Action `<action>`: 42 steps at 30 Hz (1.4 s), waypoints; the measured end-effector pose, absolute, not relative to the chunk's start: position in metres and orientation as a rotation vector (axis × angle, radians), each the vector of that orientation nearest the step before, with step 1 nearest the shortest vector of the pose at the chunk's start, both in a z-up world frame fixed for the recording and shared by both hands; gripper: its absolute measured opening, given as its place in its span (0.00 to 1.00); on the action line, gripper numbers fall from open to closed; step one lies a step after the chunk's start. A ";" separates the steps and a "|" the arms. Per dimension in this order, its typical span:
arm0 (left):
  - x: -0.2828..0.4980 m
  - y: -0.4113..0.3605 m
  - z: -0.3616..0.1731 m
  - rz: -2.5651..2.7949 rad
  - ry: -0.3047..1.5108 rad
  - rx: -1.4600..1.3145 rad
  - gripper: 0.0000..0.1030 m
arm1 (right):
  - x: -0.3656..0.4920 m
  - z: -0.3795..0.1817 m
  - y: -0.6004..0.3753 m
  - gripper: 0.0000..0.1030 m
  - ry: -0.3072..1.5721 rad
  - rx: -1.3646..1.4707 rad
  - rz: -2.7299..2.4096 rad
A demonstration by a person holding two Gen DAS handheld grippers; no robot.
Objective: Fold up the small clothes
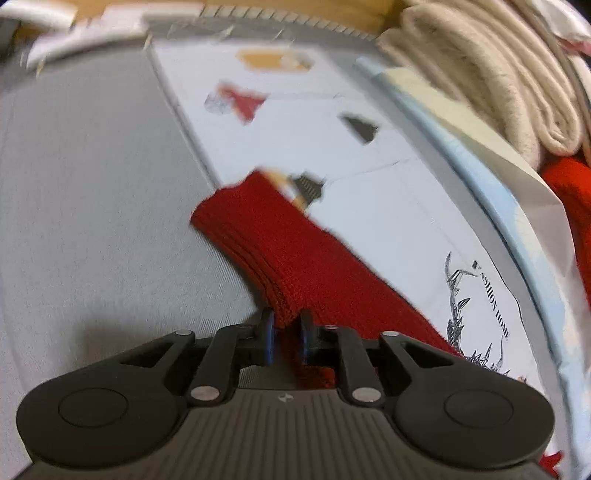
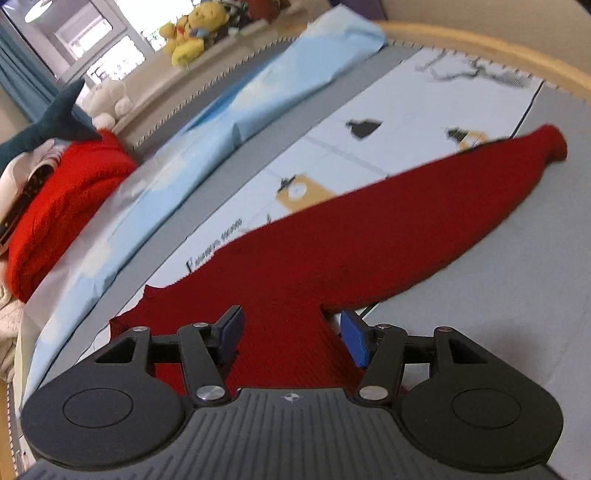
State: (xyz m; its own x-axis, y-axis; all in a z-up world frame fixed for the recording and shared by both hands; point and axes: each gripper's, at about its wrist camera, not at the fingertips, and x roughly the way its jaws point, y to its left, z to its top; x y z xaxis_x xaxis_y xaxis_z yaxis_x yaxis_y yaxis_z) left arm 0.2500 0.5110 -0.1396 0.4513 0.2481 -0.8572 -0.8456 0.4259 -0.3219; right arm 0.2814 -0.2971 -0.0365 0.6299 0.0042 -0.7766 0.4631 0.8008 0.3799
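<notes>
A dark red knitted garment (image 2: 351, 243) lies across a white printed folding board (image 2: 424, 110) on a grey cloth surface (image 2: 498, 280). Its long sleeve stretches toward the far right. My left gripper (image 1: 287, 325) is shut on a folded red knit edge (image 1: 273, 243) and holds it slightly raised. My right gripper (image 2: 291, 332) is open, its blue pads on either side of the garment's body, low over the fabric.
A folded bright red sweater (image 2: 62, 206) and a beige folded knit (image 1: 491, 74) lie beside a light blue sheet (image 2: 258, 92). Plush toys (image 2: 188, 33) sit on the far ledge. A wooden rim (image 2: 498, 48) borders the grey surface.
</notes>
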 end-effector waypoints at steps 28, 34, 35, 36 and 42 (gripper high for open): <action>0.366 0.078 -0.029 -0.363 0.906 -0.537 0.31 | 0.312 -0.049 -0.230 0.32 0.886 0.396 -0.036; 0.378 0.126 -0.015 -0.163 0.889 -0.513 0.34 | 0.320 -0.068 -0.235 0.36 0.968 0.567 -0.041; 0.379 0.138 -0.014 -0.110 0.889 -0.518 0.34 | 0.321 -0.073 -0.236 0.36 0.981 0.590 -0.055; 0.377 0.153 -0.014 -0.051 0.892 -0.523 0.34 | 0.322 -0.077 -0.237 0.37 0.994 0.609 -0.073; 0.374 0.216 -0.019 0.134 0.936 -0.615 0.34 | 0.327 -0.108 -0.229 0.38 1.101 0.705 -0.105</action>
State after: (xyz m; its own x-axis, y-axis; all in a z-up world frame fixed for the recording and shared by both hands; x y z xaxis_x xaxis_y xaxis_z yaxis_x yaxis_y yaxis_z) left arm 0.3738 0.2161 -0.0190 0.5983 -0.1513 -0.7869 -0.3659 0.8221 -0.4363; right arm 0.3267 -0.2289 -0.1076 0.4713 0.2584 -0.8433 0.4127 0.7804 0.4698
